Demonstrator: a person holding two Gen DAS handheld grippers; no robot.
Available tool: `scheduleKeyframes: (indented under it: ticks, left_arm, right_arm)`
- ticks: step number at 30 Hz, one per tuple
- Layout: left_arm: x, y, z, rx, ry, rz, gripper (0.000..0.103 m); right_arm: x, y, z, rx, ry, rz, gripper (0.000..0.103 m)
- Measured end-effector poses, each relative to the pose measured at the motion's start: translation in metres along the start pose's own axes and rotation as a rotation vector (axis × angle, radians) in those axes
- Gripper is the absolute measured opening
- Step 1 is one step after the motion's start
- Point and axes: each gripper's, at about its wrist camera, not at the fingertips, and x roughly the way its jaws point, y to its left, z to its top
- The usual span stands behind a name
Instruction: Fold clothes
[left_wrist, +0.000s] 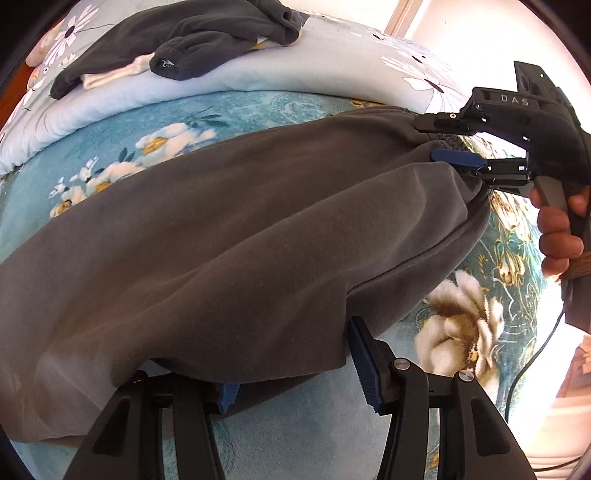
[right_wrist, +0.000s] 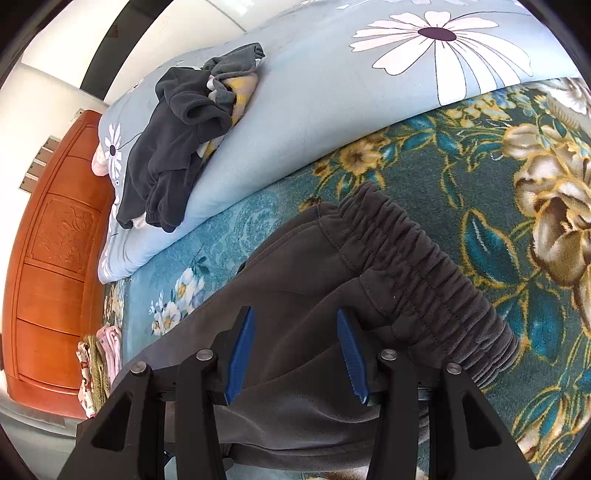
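Dark grey sweatpants (left_wrist: 229, 236) lie along the teal floral blanket (left_wrist: 110, 140), doubled lengthwise. Their ribbed elastic waistband (right_wrist: 417, 269) is at the right end. My left gripper (left_wrist: 295, 365) has its jaws spread with the trouser fabric draped between the blue pads (left_wrist: 364, 365), one pad mostly hidden under cloth. My right gripper (right_wrist: 295, 354) has its jaws apart around the fabric just below the waistband. It also shows in the left wrist view (left_wrist: 448, 142), at the waistband end, with a hand on its handle.
A light blue daisy-print quilt (right_wrist: 332, 110) lies folded behind the trousers, with a heap of dark clothes (right_wrist: 177, 147) on it. An orange wooden headboard (right_wrist: 51, 258) stands at the left. Small folded cloths (right_wrist: 99, 362) lie by the blanket's edge.
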Motion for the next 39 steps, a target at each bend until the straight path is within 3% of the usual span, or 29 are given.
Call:
scheduleKeyframes:
  ticks: [1,2,5,12,15,19,24,28,34,37,39]
  left_arm:
    - [-0.002,0.000,-0.001,0.001,-0.011,-0.008,0.048]
    - [-0.004,0.000,-0.002,0.013,-0.015,-0.010,0.032]
    - [-0.008,-0.003,-0.006,0.049,0.000,-0.051,0.013]
    - [-0.043,-0.006,-0.017,0.046,0.025,-0.281,0.011]
    - [-0.024,-0.004,-0.018,0.000,0.111,-0.316,0.011]
    - [-0.003,-0.010,-0.024,0.003,0.225,-0.296,0.011]
    - [-0.009,-0.004,-0.021,-0.044,0.204,-0.308,0.013]
    - [-0.034,0.010,-0.020,-0.118,0.143,-0.349,0.018]
    - [-0.095,0.072,-0.041,-0.326,-0.051,-0.458,0.045]
    - [-0.130,0.136,-0.069,-0.550,-0.230,-0.405,0.047]
    - [-0.156,0.190,-0.107,-0.810,-0.378,-0.279,0.048]
  right_arm:
    - [0.000,0.000,0.000,0.001,0.002,0.001,0.047]
    - [0.000,0.000,0.000,0.002,0.003,0.001,0.047]
    - [0.000,0.000,0.001,0.007,0.004,0.000,0.047]
    - [-0.007,0.005,0.001,-0.032,0.004,-0.022,0.047]
    - [-0.003,-0.002,0.000,-0.021,0.036,-0.051,0.047]
    - [0.001,-0.004,-0.005,-0.041,0.062,-0.080,0.047]
    - [0.005,0.003,-0.007,-0.104,0.086,-0.132,0.047]
    - [0.000,0.015,-0.011,-0.120,0.064,-0.170,0.047]
    - [-0.001,0.055,-0.018,-0.211,0.046,-0.191,0.048]
    - [0.008,0.077,-0.022,-0.229,0.066,-0.185,0.048]
    - [0.019,0.092,-0.029,-0.236,0.092,-0.178,0.048]
